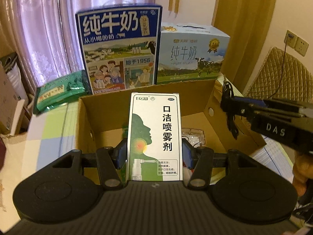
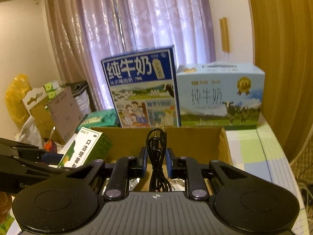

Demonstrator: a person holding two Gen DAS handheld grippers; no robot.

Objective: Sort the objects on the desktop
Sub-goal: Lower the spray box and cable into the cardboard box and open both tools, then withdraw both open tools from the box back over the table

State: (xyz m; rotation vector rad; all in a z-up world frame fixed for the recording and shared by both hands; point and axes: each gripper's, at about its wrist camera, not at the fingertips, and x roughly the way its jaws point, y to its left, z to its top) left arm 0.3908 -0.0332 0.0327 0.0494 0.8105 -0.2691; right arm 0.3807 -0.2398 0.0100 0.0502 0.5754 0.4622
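Note:
My left gripper (image 1: 154, 153) is shut on a white and green spray box (image 1: 155, 137), held upright over the open cardboard box (image 1: 195, 98). Inside the cardboard box lies a clear plastic item (image 1: 192, 137). My right gripper (image 2: 156, 156) is shut on a coiled black audio cable (image 2: 157, 152), whose plugs stick up above the fingers, also over the cardboard box (image 2: 195, 143). In the left wrist view the right gripper (image 1: 227, 102) comes in from the right with the cable (image 1: 230, 121) hanging from it. The right wrist view has the left gripper (image 2: 52, 157) and spray box (image 2: 82, 148) at the left.
Behind the cardboard box stand a dark blue milk carton (image 1: 119, 51) and a light blue milk carton (image 1: 192, 54). A green packet (image 1: 60, 94) lies at the back left. The table has a checked cloth (image 2: 252, 148). A quilted chair (image 1: 277, 78) stands to the right, clutter (image 2: 49, 107) to the left.

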